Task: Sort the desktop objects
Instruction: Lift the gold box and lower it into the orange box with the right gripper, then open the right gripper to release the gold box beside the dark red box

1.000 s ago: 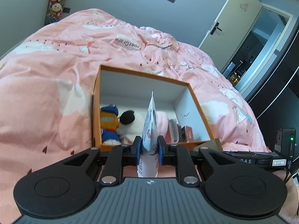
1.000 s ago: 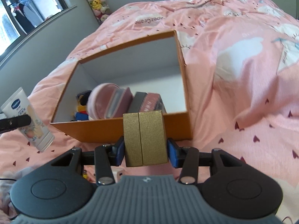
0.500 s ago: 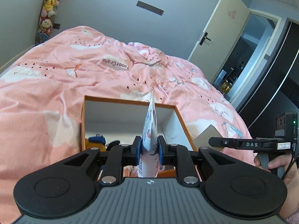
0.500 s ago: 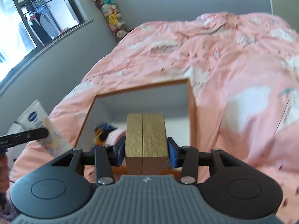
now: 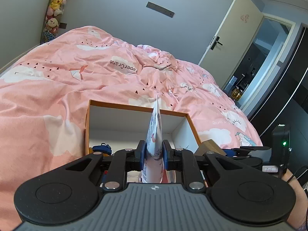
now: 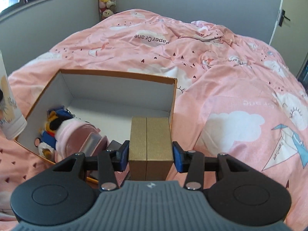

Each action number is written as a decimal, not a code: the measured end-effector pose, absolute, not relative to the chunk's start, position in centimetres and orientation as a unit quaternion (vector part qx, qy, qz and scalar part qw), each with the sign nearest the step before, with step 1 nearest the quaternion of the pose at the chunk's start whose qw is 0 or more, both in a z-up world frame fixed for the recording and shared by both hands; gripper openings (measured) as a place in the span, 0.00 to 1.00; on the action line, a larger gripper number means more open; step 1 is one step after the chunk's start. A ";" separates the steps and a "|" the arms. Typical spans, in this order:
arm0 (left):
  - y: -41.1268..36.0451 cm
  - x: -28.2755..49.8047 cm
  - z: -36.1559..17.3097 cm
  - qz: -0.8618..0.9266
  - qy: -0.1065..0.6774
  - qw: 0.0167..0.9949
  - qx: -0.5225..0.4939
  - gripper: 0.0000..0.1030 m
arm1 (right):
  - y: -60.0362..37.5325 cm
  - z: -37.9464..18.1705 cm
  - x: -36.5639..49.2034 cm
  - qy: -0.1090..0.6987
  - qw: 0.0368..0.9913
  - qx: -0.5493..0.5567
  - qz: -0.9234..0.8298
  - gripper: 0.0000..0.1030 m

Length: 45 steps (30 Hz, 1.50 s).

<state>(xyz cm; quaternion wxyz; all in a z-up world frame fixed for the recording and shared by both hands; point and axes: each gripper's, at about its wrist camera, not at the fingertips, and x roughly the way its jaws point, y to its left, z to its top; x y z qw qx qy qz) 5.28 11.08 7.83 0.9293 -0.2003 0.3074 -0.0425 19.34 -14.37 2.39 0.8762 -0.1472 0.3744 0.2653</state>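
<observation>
An orange box with white inside [image 5: 134, 107] [image 6: 119, 75] lies on the pink bed. My left gripper [image 5: 153, 154] is shut on a white cream tube [image 5: 155, 134], held edge-on over the box's near side; the tube also shows at the left edge of the right wrist view [image 6: 9, 115]. My right gripper [image 6: 150, 152] is shut on a gold box [image 6: 150, 138], held over the orange box's near right corner; it also shows in the left wrist view [image 5: 209, 146]. Inside the orange box lie a plush toy [image 6: 50, 127] and a pink round case [image 6: 80, 136].
The pink duvet [image 5: 57, 80] [image 6: 231, 77] covers the bed all round the box. Plush toys hang in the far corner [image 5: 54, 9]. A door [image 5: 227, 34] and a dark wardrobe stand to the right.
Both grippers have pulled back and tilted up from the box, then the right one swung to face it more squarely. Both still hold their objects.
</observation>
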 end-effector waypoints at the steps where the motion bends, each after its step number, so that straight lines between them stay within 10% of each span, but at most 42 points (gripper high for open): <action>1: 11.1 5.2 7.8 -0.043 0.306 0.929 -0.202 0.20 | -14.0 2.2 19.3 0.373 0.876 -0.156 0.263 0.46; 16: 12.3 4.6 7.3 -0.046 0.294 0.928 -0.225 0.20 | -7.8 -1.9 16.6 0.311 0.863 -0.349 0.194 0.46; 28: 12.3 5.0 6.6 -0.052 0.296 0.924 -0.236 0.20 | -12.5 -0.5 21.7 0.466 0.837 -0.163 0.237 0.47; 45: 12.3 6.1 6.3 -0.048 0.311 0.922 -0.225 0.20 | -11.8 0.8 23.5 0.541 0.760 -0.200 0.299 0.55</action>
